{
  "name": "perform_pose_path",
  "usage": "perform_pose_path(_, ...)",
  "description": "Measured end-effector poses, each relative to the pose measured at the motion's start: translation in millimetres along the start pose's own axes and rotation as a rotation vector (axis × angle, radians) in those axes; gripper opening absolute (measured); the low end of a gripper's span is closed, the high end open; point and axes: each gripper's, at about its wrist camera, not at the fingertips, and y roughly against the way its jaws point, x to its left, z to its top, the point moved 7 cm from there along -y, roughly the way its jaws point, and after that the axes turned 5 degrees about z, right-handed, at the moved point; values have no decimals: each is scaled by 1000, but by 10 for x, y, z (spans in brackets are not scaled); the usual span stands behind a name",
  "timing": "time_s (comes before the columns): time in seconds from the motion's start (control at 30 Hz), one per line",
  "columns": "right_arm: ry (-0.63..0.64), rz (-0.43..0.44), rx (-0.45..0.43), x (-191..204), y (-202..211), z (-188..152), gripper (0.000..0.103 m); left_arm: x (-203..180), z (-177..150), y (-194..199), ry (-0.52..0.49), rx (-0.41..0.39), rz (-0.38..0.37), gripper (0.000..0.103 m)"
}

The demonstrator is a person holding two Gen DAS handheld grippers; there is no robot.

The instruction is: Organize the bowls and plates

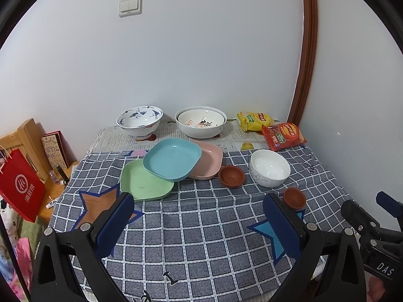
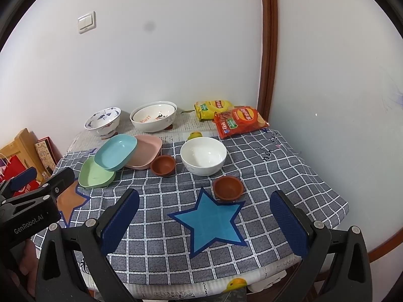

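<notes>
On the checked tablecloth [image 1: 201,226] a blue square plate [image 1: 172,158] rests tilted on a green plate [image 1: 143,182] and a pink plate [image 1: 210,161]. Two small brown bowls [image 1: 231,176] [image 1: 294,197] and a plain white bowl [image 1: 269,167] stand to their right. At the back stand a blue-patterned bowl [image 1: 139,120] and two nested white bowls [image 1: 200,120]. My left gripper [image 1: 199,203] is open and empty above the near cloth. My right gripper [image 2: 205,198] is open and empty, just short of the nearer brown bowl [image 2: 228,187].
Yellow [image 1: 254,120] and red [image 1: 283,136] snack bags lie at the back right corner by the wall. A red paper bag [image 1: 20,186] and wooden items stand left of the table. The table's right edge [image 2: 340,201] drops off near the wall.
</notes>
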Motion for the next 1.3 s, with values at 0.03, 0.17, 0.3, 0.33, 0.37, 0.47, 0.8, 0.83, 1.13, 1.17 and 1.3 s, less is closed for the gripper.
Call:
perform_pose_path(0.03,-2,4,4,4,-25,7,102,-6,3,-24,-1,5,-2,102)
perform_pose_path(0.17,4,8,13,32,-115,23,102,-12,13,-121,-7,13,-3,102)
perform_pose_path(0.3,17,8,21,64,-224,25,102,-12,71,-237,-12,17,-6,102)
perform_pose_path(0.33,14,9,29,65,-276,27,102,-11,88,-275,-12,19,-7,102)
perform_pose_path(0.37,12,12,34,66,-307,27,102,2,102,-318,-9,23,-8,102)
perform_pose_path(0.47,4,27,52,66,-439,32,102,2,135,-426,-11,37,-14,102)
perform_pose_path(0.8,1,-25,87,45,-804,168,102,43,360,-800,-15,55,-10,102)
perform_pose_path(0.83,-2,-25,97,48,-850,177,102,53,375,-852,-14,63,-11,102)
perform_pose_path(1.13,63,-11,121,177,-1290,296,102,232,446,-1310,3,113,5,100)
perform_pose_path(1.17,58,-13,137,193,-1357,314,102,251,464,-1367,1,119,12,98)
perform_pose_path(1.3,46,50,171,342,-1636,412,97,356,520,-1615,0,154,16,97)
